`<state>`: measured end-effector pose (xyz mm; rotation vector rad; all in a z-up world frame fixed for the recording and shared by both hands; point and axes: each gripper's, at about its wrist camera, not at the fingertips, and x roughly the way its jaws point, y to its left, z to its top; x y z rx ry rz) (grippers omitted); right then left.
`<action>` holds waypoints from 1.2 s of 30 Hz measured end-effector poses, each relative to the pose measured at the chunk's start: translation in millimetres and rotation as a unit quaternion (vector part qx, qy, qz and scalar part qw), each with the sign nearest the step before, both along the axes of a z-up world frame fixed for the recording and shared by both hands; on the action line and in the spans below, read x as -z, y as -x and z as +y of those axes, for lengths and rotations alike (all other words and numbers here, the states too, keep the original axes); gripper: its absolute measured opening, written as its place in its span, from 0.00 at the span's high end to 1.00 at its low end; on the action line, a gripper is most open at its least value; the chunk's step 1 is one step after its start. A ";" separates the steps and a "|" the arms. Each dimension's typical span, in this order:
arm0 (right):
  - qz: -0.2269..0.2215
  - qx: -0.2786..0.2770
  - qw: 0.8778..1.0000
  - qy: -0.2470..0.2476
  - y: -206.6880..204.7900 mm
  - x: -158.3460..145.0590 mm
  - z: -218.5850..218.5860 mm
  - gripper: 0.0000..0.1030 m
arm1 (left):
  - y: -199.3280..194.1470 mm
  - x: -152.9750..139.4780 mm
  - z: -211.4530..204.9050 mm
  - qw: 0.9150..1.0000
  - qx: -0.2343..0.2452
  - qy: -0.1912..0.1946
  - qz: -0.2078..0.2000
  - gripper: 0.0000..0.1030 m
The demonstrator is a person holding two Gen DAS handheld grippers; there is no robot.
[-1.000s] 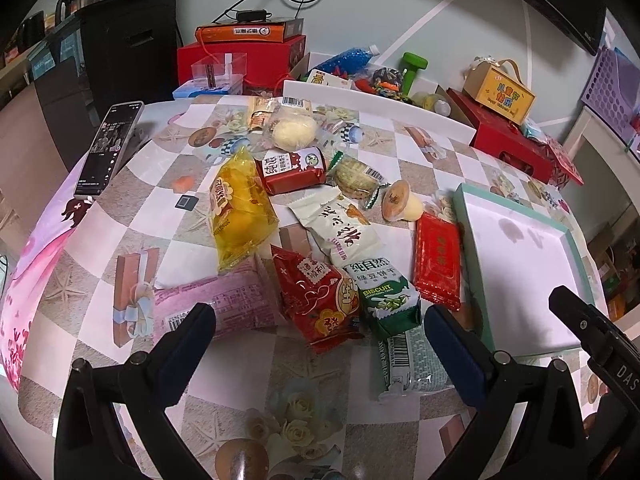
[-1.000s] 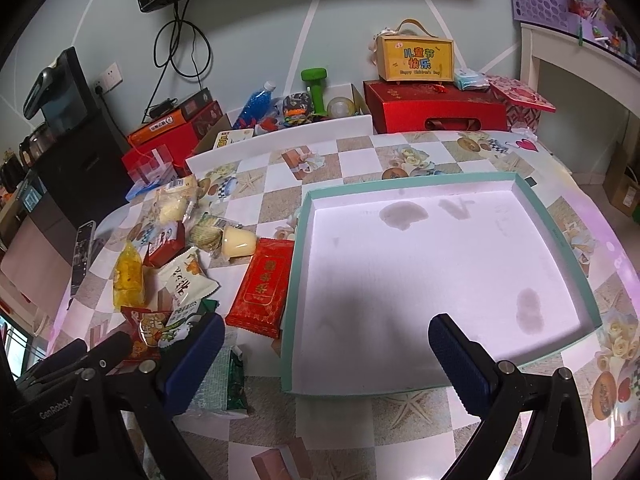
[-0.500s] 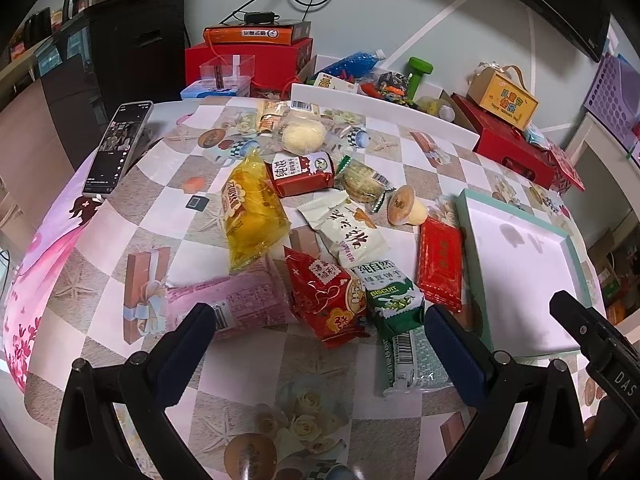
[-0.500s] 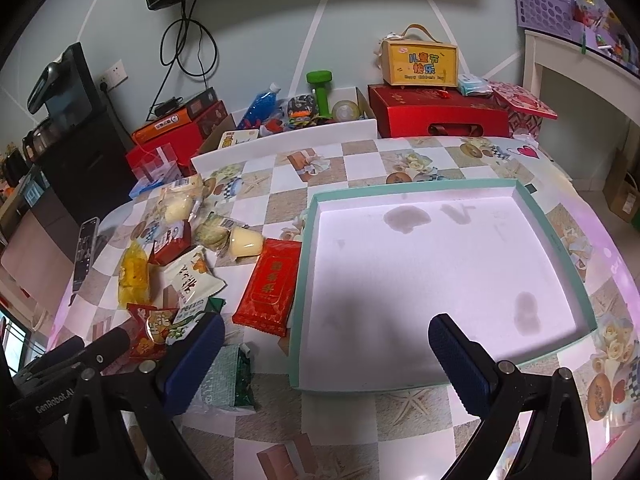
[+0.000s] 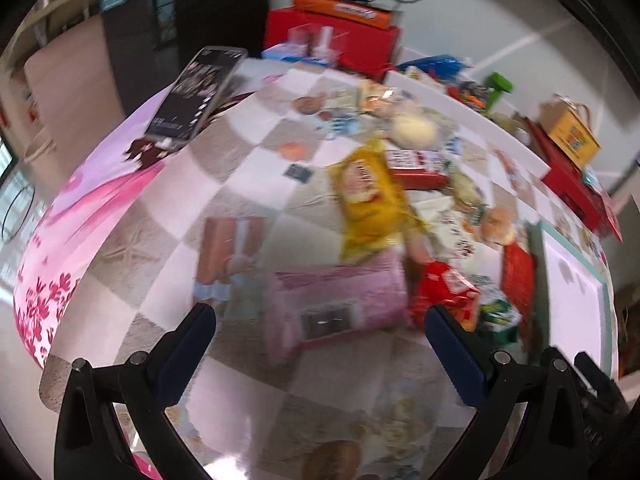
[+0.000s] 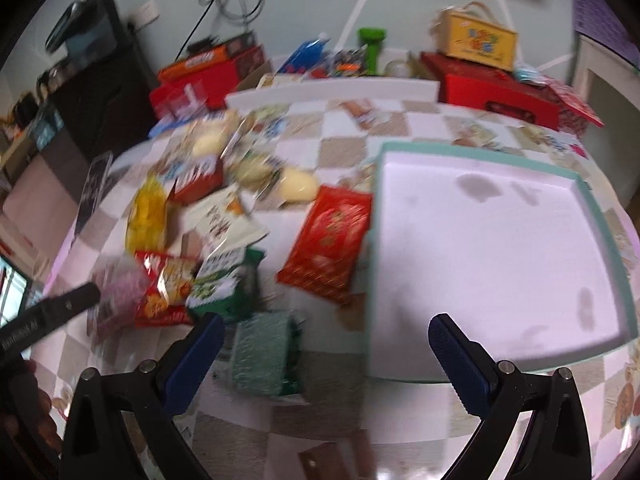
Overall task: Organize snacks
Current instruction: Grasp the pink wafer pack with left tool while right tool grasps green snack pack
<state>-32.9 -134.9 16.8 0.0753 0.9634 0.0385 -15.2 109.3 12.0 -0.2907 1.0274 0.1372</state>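
Note:
Several snack packets lie on the checkered tablecloth [image 5: 248, 216]. My left gripper [image 5: 320, 344] is open and empty, hovering just above and in front of a pink packet [image 5: 336, 300], with a yellow packet [image 5: 368, 196] and a small red packet [image 5: 444, 292] beyond. My right gripper [image 6: 326, 348] is open and empty above a green packet [image 6: 260, 352], near the front left corner of the empty teal-rimmed tray [image 6: 600, 216]. A flat red packet [image 6: 328, 236] lies against the tray's left rim. Both views are motion-blurred.
A phone [image 5: 196, 92] lies at the table's far left edge. Red boxes [image 5: 336, 36], a yellow gift box [image 6: 476, 40], a green dumbbell [image 6: 370, 46] and a white board [image 6: 332, 90] stand behind the table. The left gripper's finger [image 6: 52, 312] shows at the right view's left.
Both grippers have swung left and dipped closer to the table. The left one now frames the pink packet; the right one has shifted from the tray toward the green packet. Nothing was grasped.

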 end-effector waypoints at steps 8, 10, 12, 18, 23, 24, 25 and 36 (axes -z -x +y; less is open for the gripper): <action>0.027 -0.048 0.998 0.012 -6.6 24.8 37.2 0.00 | -14.8 26.6 -6.3 0.999 0.014 0.016 0.029 0.00; 0.030 -0.052 0.998 0.010 -7.8 28.1 40.7 0.01 | -17.6 28.7 -9.1 0.999 0.014 0.020 0.028 0.00; 0.031 -0.056 0.998 0.010 -9.8 31.3 44.1 0.03 | -20.3 30.1 -12.2 0.999 0.017 0.024 0.028 0.00; 0.045 -0.062 0.997 0.011 -15.1 45.9 50.2 0.08 | -31.2 44.0 -19.0 0.999 0.010 0.018 0.037 0.00; 0.047 -0.063 0.996 0.029 -16.5 53.7 51.8 0.14 | -33.0 49.2 -19.9 0.999 0.006 0.002 0.037 0.00; 0.046 -0.062 0.996 0.032 -16.3 53.8 51.6 0.15 | -32.9 49.8 -18.6 0.999 0.003 0.005 0.036 0.00; 0.046 -0.061 0.997 0.032 -15.7 53.3 50.7 0.19 | -32.5 49.9 -17.8 0.999 0.001 0.003 0.035 0.00; 0.044 -0.044 0.998 0.023 -14.1 48.7 34.4 0.47 | -27.8 47.4 -10.1 1.000 -0.009 -0.001 0.026 0.09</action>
